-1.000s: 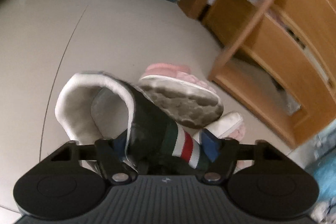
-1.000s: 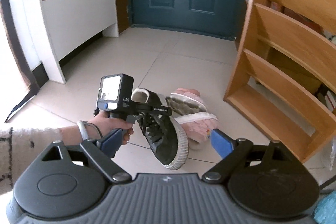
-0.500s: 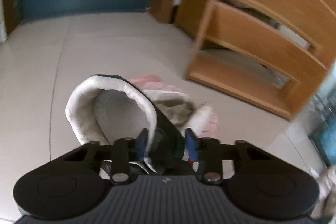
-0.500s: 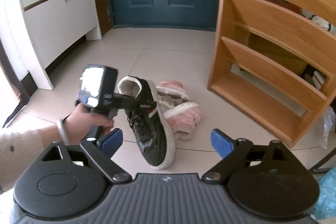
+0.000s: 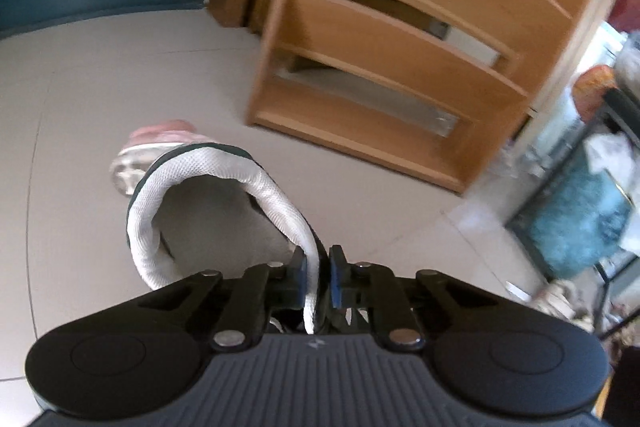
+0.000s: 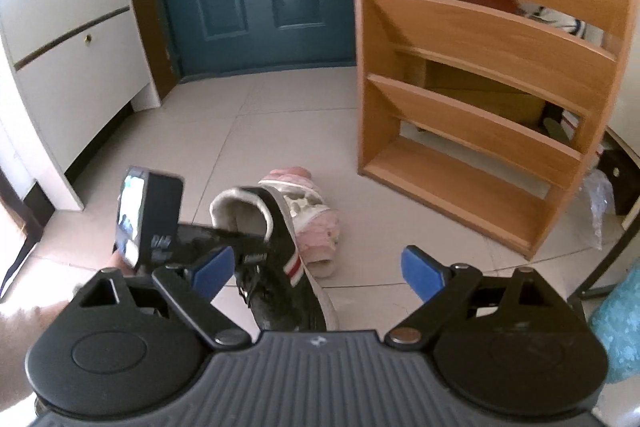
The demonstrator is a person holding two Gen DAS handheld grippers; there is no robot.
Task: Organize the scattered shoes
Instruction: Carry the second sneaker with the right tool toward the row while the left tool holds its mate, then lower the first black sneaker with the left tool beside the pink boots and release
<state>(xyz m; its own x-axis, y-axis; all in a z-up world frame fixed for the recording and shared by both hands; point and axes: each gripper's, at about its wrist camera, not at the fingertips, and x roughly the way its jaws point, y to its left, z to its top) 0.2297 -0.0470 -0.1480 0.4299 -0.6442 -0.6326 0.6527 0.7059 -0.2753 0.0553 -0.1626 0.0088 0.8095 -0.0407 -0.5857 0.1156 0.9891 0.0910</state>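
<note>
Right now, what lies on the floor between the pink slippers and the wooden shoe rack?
Nothing: the right wrist view shows only bare tile floor between the pink slippers and the wooden shoe rack.

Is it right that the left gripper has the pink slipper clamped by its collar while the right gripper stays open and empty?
Not quite. The left gripper is clamped on the collar of the black sneaker, not the pink slipper, which lies on the floor; both wrist views show this. The right gripper is open and empty, as stated.
</note>
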